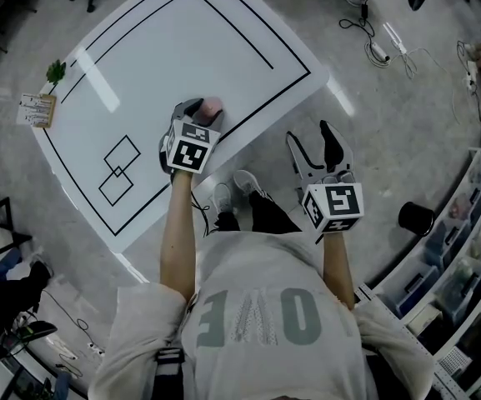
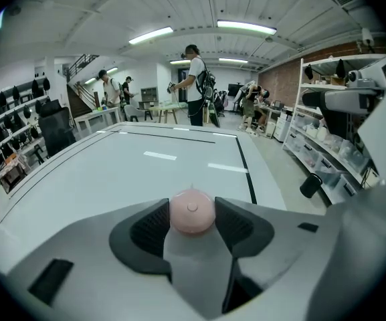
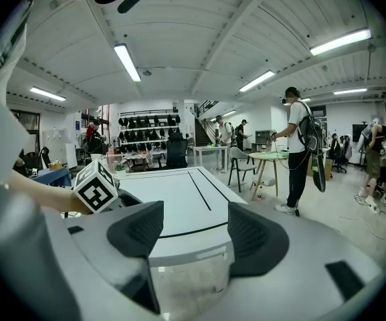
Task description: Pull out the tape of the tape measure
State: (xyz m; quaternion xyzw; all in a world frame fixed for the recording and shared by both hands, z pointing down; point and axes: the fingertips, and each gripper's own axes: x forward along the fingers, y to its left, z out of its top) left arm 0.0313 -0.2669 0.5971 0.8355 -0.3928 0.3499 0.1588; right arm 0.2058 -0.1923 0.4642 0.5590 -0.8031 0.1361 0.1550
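Observation:
A small round pink tape measure (image 1: 212, 106) sits near the front edge of the white table (image 1: 182, 48), which is marked with black lines. My left gripper (image 1: 202, 112) reaches over that edge with both jaws around it. In the left gripper view the pink tape measure (image 2: 192, 212) fills the gap and both dark pads (image 2: 151, 227) touch its sides. No tape shows pulled out. My right gripper (image 1: 311, 137) hangs off the table's front right side, above the floor. In the right gripper view it (image 3: 189, 231) stands open with nothing between its jaws.
A small potted plant with a card stand (image 1: 44, 100) sits at the table's left edge. On the floor to the right are a black cup (image 1: 415, 217), shelves with bins (image 1: 473, 248) and a power strip with cables (image 1: 379, 50). People (image 2: 194, 82) stand beyond the table.

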